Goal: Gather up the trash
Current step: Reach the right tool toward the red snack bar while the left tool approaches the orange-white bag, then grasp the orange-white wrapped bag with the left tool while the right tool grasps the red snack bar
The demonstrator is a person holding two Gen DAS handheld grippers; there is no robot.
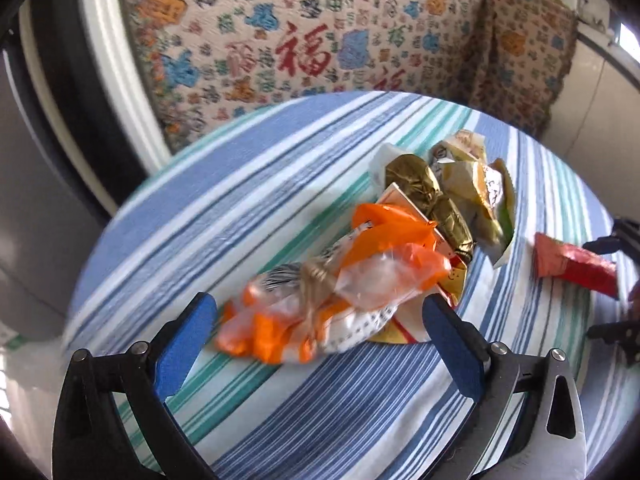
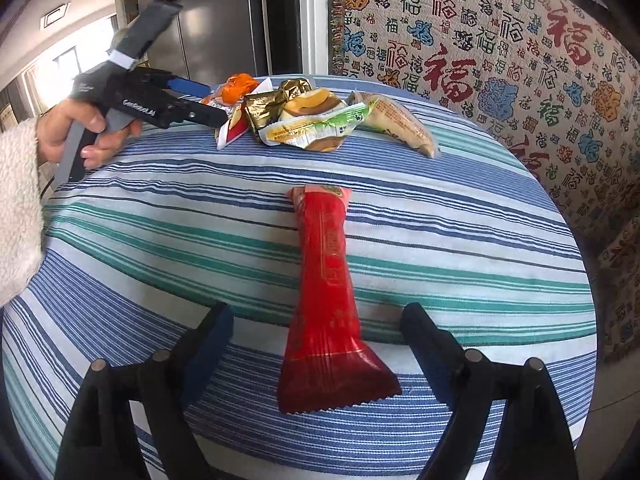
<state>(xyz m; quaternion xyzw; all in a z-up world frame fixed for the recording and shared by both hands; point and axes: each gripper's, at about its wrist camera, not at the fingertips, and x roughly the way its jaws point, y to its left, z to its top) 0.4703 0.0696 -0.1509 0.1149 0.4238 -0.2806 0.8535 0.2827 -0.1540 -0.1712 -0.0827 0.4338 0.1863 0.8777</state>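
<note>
Two wrist fisheyes, angled steeply down, close over striped counter; shared: wrapper pile, red wrapper.

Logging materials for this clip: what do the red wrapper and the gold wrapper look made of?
Red wrapper: seemingly thin plastic film, slightly glossy, with crimped pleats and a zigzag-cut end.
Gold wrapper: probably metallised foil or foil-look film; it is sharply crumpled and throws bright metallic glints. Which of the two cannot be told.
</note>
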